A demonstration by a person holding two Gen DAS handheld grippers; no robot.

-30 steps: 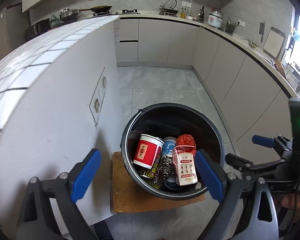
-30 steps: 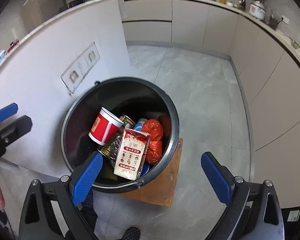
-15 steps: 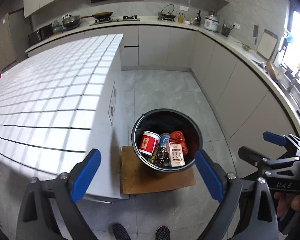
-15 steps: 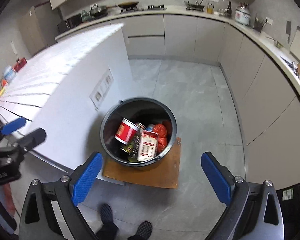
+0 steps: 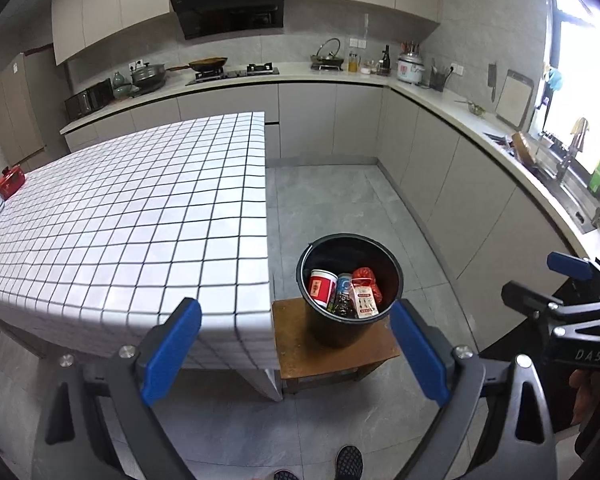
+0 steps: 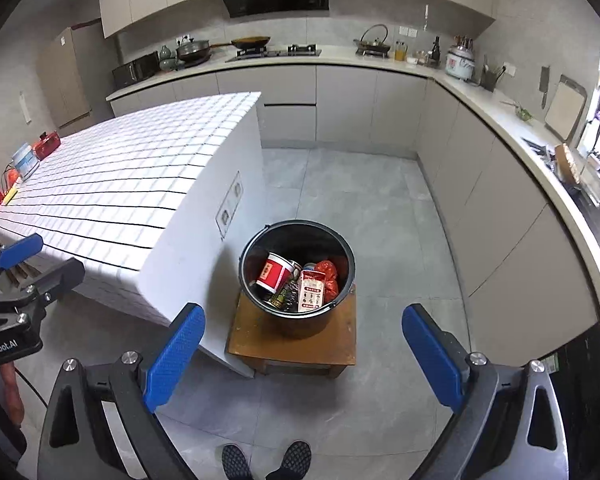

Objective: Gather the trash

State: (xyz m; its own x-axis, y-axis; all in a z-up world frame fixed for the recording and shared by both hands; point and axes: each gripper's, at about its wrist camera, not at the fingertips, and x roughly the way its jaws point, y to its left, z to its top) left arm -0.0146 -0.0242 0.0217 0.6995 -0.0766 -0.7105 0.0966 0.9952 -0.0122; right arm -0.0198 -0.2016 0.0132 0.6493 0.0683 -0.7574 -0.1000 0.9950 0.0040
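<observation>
Trash fills the black bucket [image 6: 298,276] on a low wooden stool [image 6: 296,344] beside the tiled island [image 5: 132,216]; left gripper [image 5: 296,352] and right gripper [image 6: 304,358] hang overhead, jaws apart, empty. Collection looks essentially complete.

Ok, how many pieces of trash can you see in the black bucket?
4, maybe more hidden beneath: red paper cup at left, white carton in front, red bag at right, dark wrapper between cup and carton, inside the bucket.

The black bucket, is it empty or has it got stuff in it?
Not empty. The black bucket holds a red cup, a carton and red wrappers.
</observation>
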